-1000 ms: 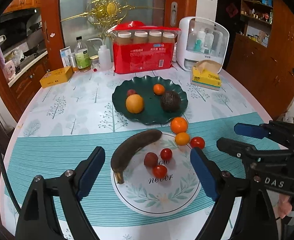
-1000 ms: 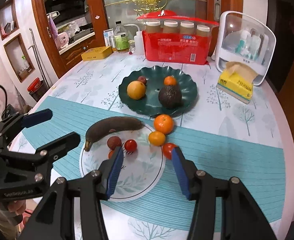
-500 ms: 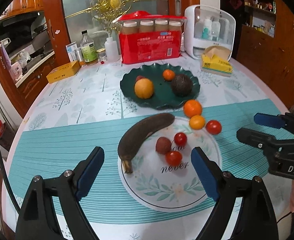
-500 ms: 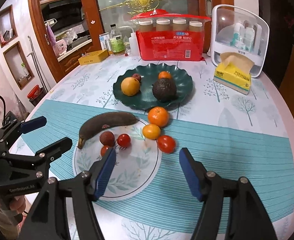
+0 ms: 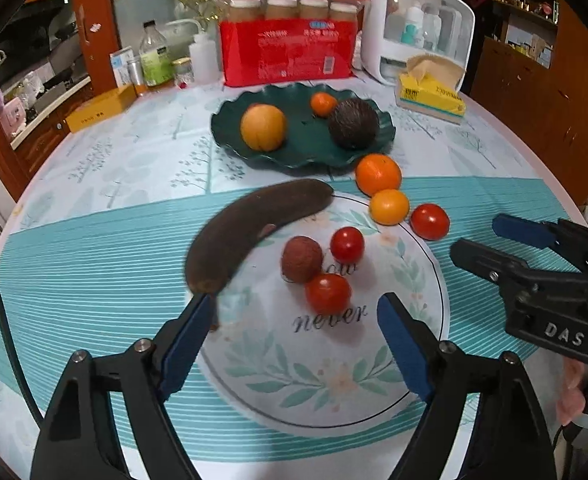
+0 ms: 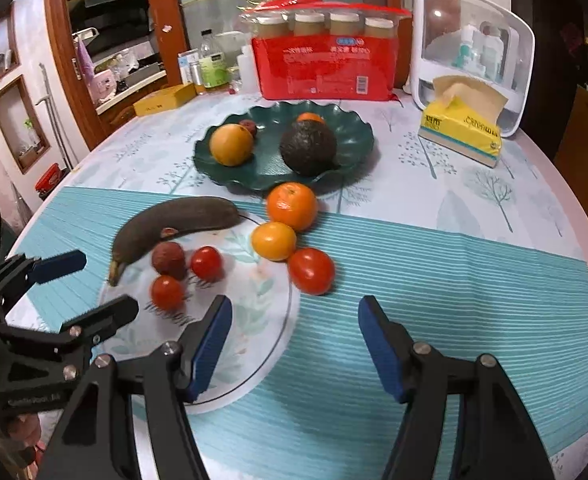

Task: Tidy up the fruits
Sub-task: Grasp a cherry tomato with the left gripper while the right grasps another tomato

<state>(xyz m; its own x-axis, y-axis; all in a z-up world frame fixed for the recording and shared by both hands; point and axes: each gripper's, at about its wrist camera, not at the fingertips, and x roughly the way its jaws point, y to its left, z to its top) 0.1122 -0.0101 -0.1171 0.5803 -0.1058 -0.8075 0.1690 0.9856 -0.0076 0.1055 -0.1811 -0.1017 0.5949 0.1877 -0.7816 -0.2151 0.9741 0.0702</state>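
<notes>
- While both hover low over the table [image 5: 93,168], the left tongs [image 5: 289,344] and right tongs [image 6: 291,344] gape wide, holding nothing.
- Banana [image 5: 253,228], lychee [image 5: 302,258] and tomatoes [image 5: 328,292] lie at twelve o'clock of the left tongs.

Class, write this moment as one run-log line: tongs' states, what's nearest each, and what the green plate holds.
left tongs: open, empty, near tomato | right tongs: open, empty, near large tomato | green plate: avocado, orange
</notes>
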